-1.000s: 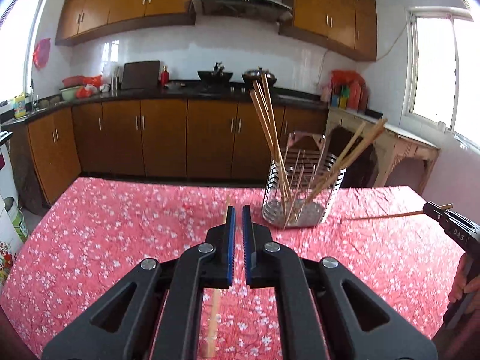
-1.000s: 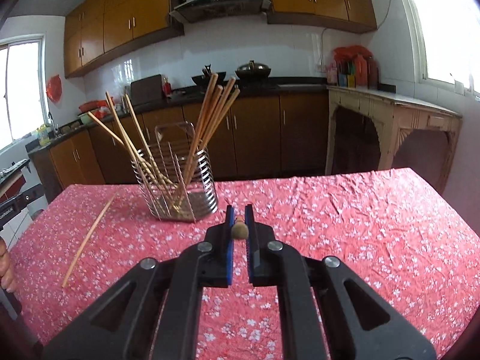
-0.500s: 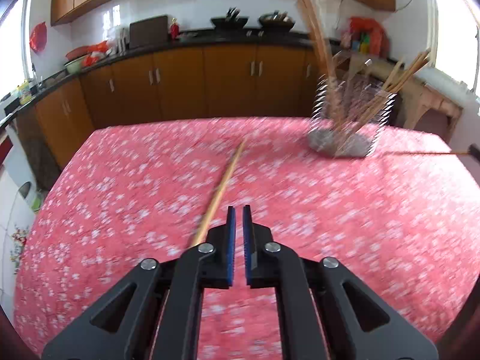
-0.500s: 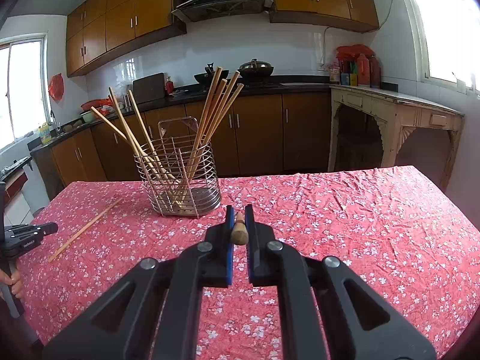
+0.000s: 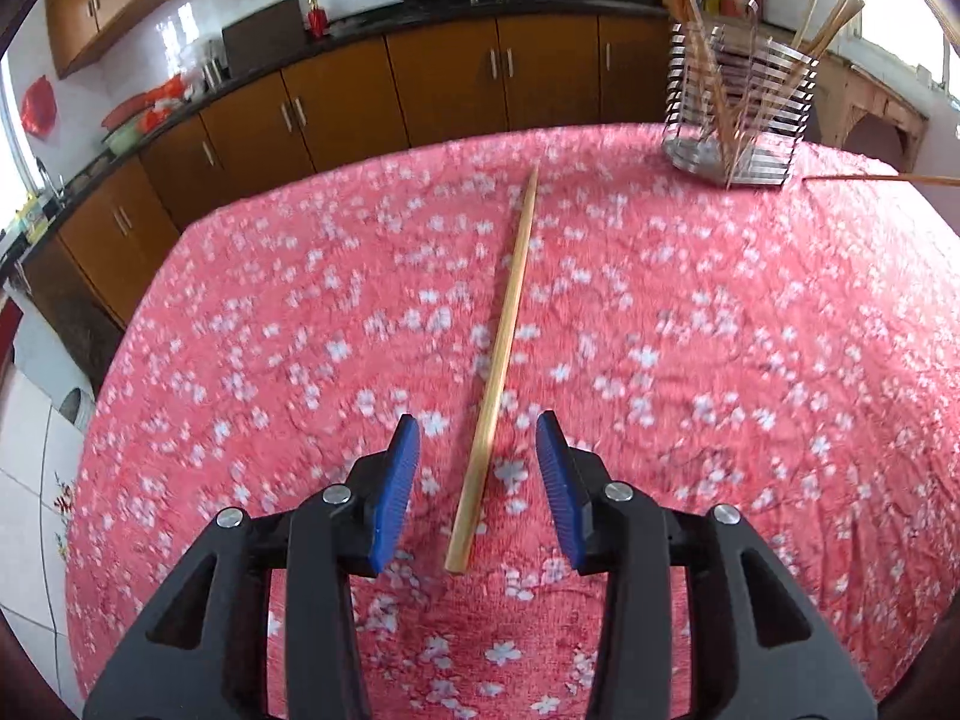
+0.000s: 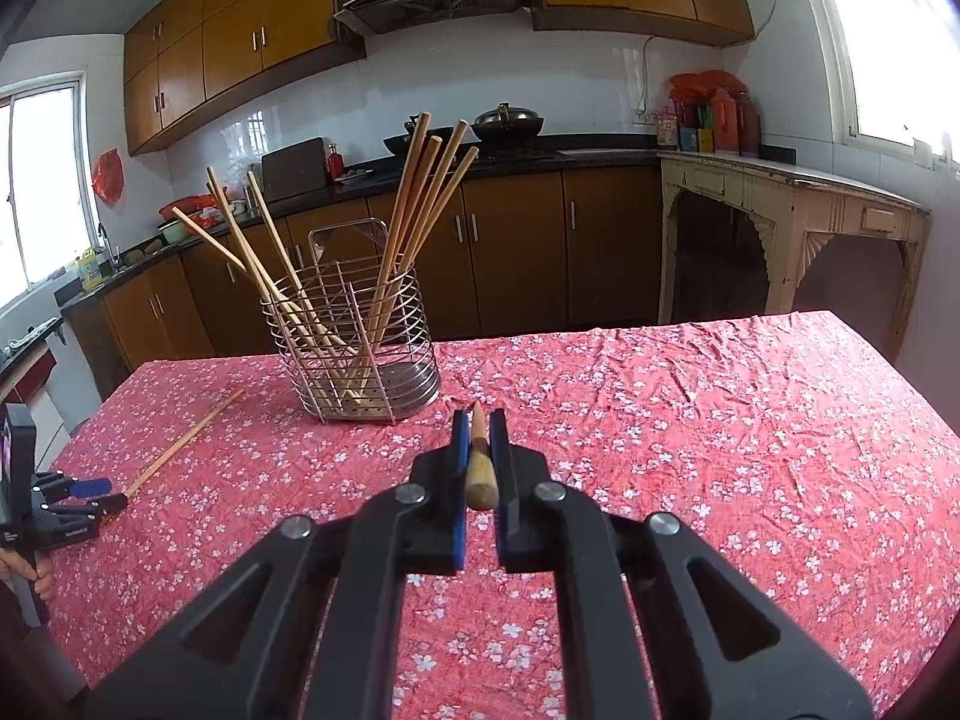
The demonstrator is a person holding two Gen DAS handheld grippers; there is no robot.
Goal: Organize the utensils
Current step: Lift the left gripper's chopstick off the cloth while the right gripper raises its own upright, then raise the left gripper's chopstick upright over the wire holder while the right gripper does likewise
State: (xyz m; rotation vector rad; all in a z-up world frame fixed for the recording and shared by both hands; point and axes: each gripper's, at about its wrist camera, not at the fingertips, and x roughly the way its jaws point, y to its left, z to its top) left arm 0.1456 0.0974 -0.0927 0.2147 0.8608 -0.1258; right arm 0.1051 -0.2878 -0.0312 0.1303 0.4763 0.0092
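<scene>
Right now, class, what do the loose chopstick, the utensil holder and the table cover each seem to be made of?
Chopstick: probably wood or bamboo; pale tan, matte, tapered.
Utensil holder: metal wire, likely stainless steel; shiny silver rings, perforated base.
Table cover: seemingly thin fabric; red with white blossoms, matte and creased.
</scene>
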